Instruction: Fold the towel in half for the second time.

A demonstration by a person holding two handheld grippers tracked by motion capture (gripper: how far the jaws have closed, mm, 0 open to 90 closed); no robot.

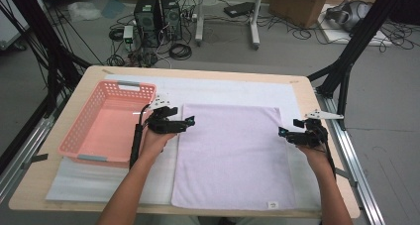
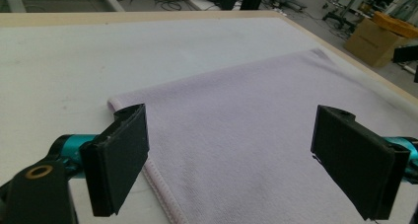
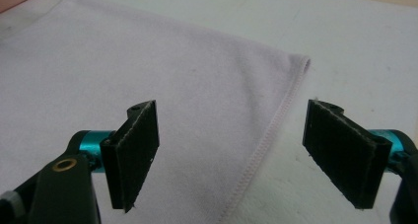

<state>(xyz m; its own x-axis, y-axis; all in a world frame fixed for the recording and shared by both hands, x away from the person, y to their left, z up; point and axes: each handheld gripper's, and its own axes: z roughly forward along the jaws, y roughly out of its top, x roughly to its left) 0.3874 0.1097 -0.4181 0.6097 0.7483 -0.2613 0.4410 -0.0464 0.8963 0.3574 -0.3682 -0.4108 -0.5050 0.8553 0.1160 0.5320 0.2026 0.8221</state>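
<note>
Lying flat at the middle of the high view, the towel (image 1: 233, 155) is a pale lilac rectangle on a white mat (image 1: 223, 88), with a small tag at its lower right edge. Up there you also get the pink basket (image 1: 106, 121), a slotted plastic tub at centre left, beside the left gripper (image 1: 188, 121) at the towel's left edge. The right gripper (image 1: 283, 132) sits at the towel's right edge. Drop to the left gripper view: soft terry nap, a rolled hem (image 2: 157, 177), a rounded corner at centre left, and the jaws spread wide with nothing between them. The right gripper view gives the stitched hem (image 3: 268, 135) running between its own wide-spread black pads (image 3: 135, 152), which hold nothing.
</note>
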